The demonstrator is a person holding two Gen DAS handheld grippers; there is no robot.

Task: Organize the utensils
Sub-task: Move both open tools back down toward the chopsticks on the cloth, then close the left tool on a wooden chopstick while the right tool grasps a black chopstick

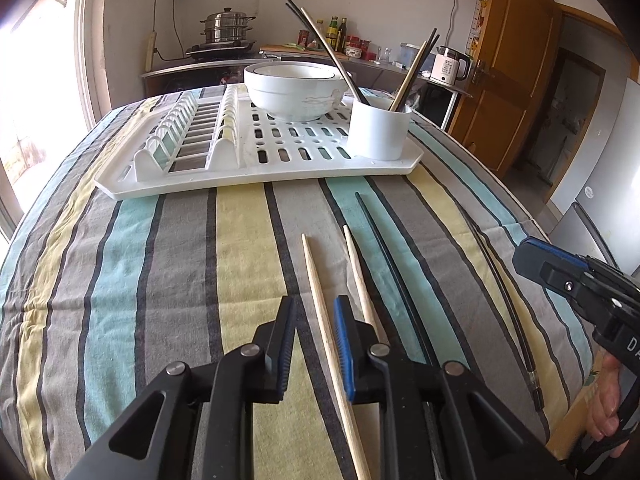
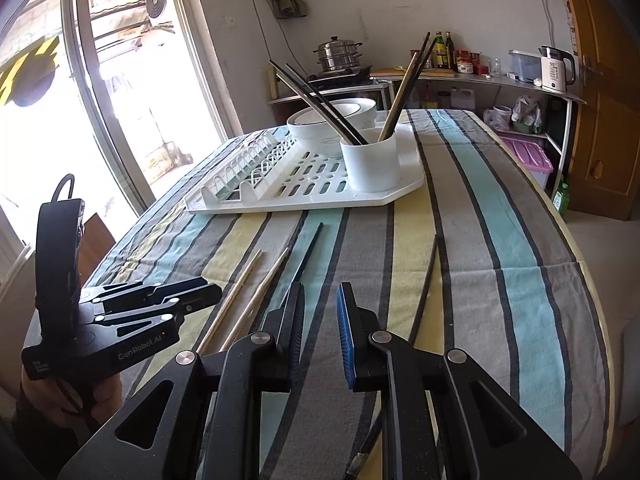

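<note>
Two pale wooden chopsticks lie side by side on the striped tablecloth. My left gripper (image 1: 315, 312) stands open just above them. The left wooden chopstick (image 1: 320, 288) runs through the gap without touching the pads, and the other wooden chopstick (image 1: 356, 264) passes under the right finger. A dark chopstick (image 1: 384, 248) lies to their right and a second dark chopstick (image 1: 504, 304) farther right. In the right wrist view my right gripper (image 2: 320, 300) is open over bare cloth, beside the nearer dark chopstick (image 2: 310, 246). A white utensil cup (image 1: 378, 132) holds several chopsticks.
A white dish rack (image 1: 192, 184) sits at the far middle of the table, carrying the cup and stacked white bowls (image 1: 294, 92). The table edge (image 2: 592, 280) curves down the right side. A counter with a kettle (image 1: 450, 66), bottles and a steamer pot stands behind.
</note>
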